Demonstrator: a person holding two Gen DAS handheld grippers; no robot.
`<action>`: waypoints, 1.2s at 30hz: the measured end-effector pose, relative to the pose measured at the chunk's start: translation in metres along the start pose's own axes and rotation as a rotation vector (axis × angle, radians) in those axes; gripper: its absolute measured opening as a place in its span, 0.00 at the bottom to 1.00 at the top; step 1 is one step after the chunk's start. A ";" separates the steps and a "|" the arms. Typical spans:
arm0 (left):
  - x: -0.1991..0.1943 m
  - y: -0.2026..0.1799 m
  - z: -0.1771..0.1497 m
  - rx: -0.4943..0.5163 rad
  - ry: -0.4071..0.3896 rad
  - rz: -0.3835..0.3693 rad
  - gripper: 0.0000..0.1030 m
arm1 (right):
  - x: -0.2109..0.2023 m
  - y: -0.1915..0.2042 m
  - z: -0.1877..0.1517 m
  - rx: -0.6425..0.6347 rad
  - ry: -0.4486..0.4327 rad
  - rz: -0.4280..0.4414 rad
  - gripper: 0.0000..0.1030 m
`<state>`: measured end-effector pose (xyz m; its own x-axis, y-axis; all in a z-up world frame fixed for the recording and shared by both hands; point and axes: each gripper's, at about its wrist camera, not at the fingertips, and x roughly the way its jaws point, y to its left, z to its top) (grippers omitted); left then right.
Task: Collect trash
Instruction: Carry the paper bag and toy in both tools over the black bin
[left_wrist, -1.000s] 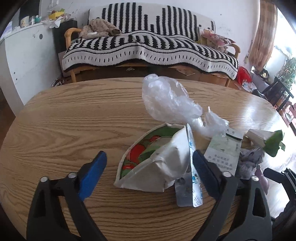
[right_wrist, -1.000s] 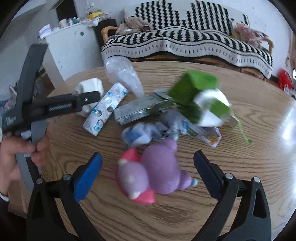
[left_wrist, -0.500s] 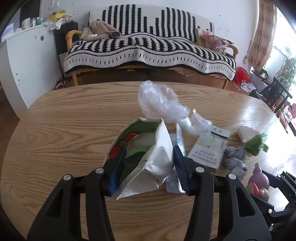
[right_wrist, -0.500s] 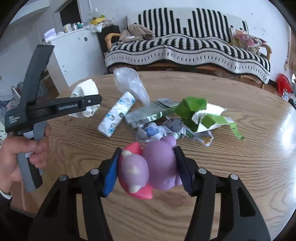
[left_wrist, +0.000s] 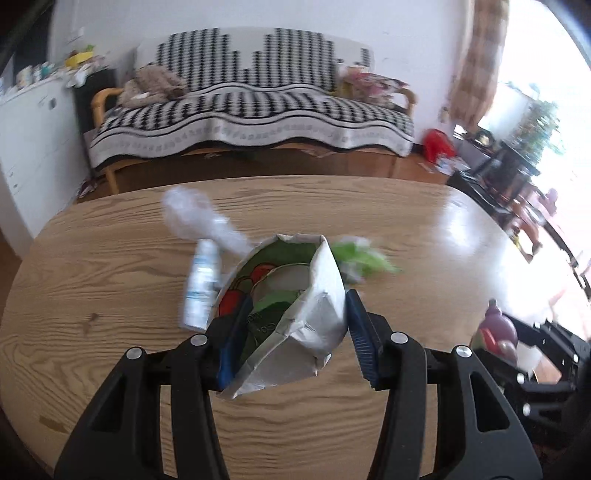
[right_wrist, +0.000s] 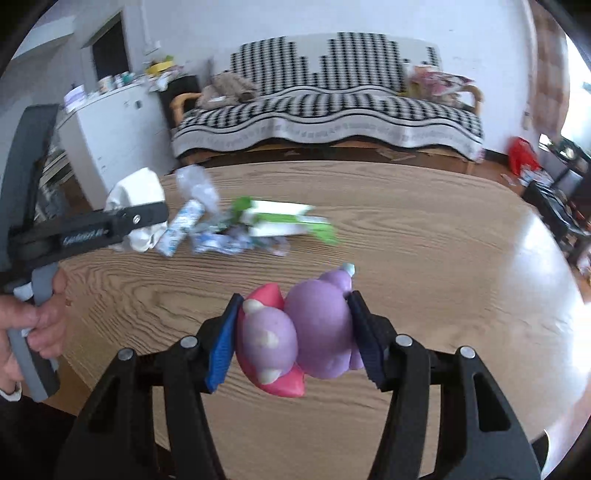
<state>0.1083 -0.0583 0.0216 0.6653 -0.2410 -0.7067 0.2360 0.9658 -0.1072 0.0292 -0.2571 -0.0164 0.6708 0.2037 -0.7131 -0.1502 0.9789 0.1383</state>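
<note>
Both jaws were closed within the last second. The carton is now clamped by the left gripper, the toy by the right gripper, both lifted off the table. Remaining litter lies at eleven o'clock of the toy.

We see the left gripper pointing down at a slant, its blue pads pressed on the two sides of a paper carton. The right gripper has the same slant and clamps a purple and pink toy. A hand squeezes the left gripper's grey handle.
</note>
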 end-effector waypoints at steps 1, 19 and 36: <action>0.001 -0.015 -0.002 0.026 0.003 -0.016 0.49 | -0.009 -0.013 -0.004 0.016 -0.002 -0.018 0.55; -0.002 -0.232 -0.061 0.385 0.039 -0.334 0.49 | -0.131 -0.265 -0.104 0.457 -0.020 -0.374 0.55; 0.058 -0.484 -0.205 0.490 0.350 -0.700 0.49 | -0.199 -0.431 -0.264 0.863 0.155 -0.506 0.57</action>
<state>-0.1121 -0.5205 -0.1108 0.0242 -0.6351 -0.7721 0.8299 0.4434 -0.3386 -0.2314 -0.7236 -0.1161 0.3989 -0.1821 -0.8987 0.7432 0.6383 0.2006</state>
